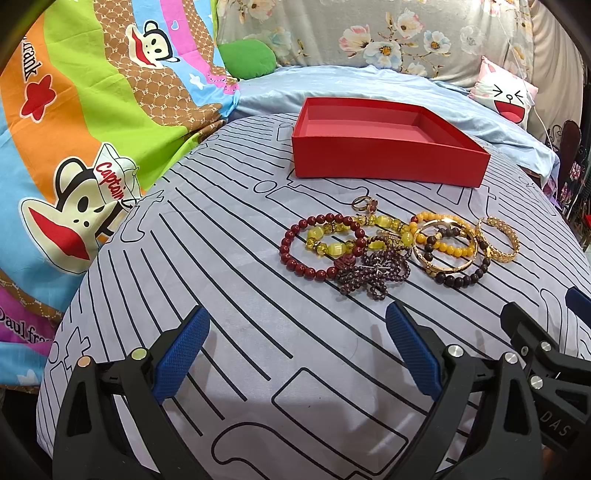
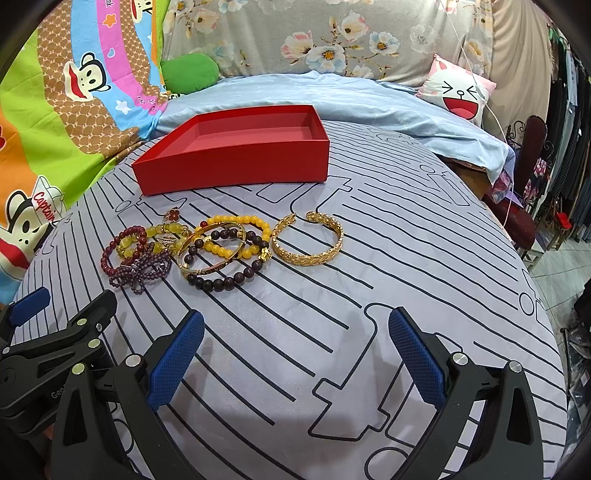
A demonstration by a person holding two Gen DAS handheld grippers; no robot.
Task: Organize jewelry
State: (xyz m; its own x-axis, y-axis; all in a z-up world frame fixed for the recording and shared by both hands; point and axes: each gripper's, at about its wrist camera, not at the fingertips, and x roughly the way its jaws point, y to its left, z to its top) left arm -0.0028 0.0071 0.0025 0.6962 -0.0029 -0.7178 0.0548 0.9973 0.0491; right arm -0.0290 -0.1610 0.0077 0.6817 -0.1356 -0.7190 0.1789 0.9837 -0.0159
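Grey line-patterned bedsheet (image 2: 295, 332) over a rounded bed, cartoon blanket (image 1: 74, 129) at its left edge, floral pillows (image 2: 332, 33) along the far edge. Toward that far edge, open red box (image 1: 384, 147), nothing visible inside. Nearer, mid-sheet, tangled beaded bracelets (image 1: 332, 247) overlapping; gold cuff (image 2: 308, 240) just right of them, lying flat. Left gripper (image 1: 295, 354) and right gripper (image 2: 295, 354) at the near edge, fingers spread wide, holding nothing.

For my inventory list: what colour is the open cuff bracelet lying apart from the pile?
Gold, with a textured leaf-like pattern; the open cuff bracelet shows best in the right wrist view.
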